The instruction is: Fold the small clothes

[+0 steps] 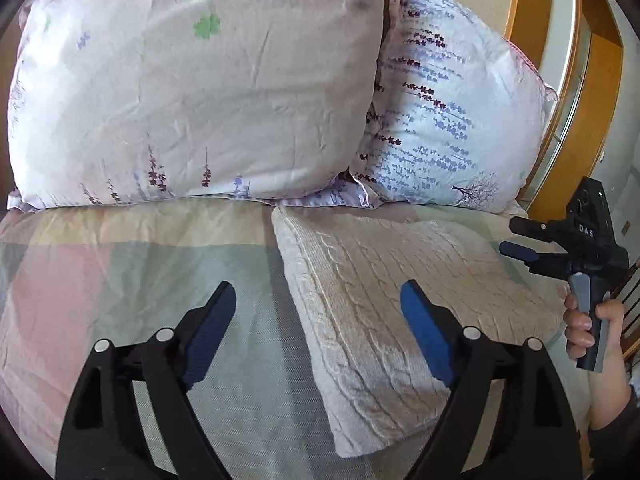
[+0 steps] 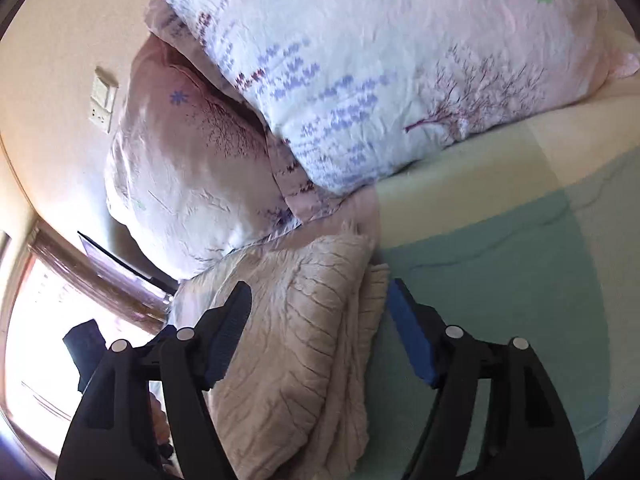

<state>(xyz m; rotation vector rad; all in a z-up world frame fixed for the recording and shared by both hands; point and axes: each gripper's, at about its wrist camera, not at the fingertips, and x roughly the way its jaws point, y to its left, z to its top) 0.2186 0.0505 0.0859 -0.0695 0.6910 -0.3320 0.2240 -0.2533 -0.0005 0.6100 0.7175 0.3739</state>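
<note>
A beige cable-knit garment [image 1: 400, 304] lies folded into a thick rectangle on the bed; it also shows in the right wrist view [image 2: 296, 344]. My left gripper [image 1: 318, 304] is open and empty, hovering over the garment's left edge. My right gripper [image 2: 318, 300] is open and empty above the garment's folded stack. In the left wrist view the right gripper [image 1: 516, 240] shows at the far right, jaws apart, held by a hand just past the garment's right side.
Two floral pillows [image 1: 192, 88] [image 1: 448, 120] lean at the head of the bed behind the garment. The bedsheet [image 1: 120, 288] has pastel colour blocks. A wooden bed frame [image 1: 576, 120] stands at right. A wall socket [image 2: 102, 100] and bright window [image 2: 36, 340] show at left.
</note>
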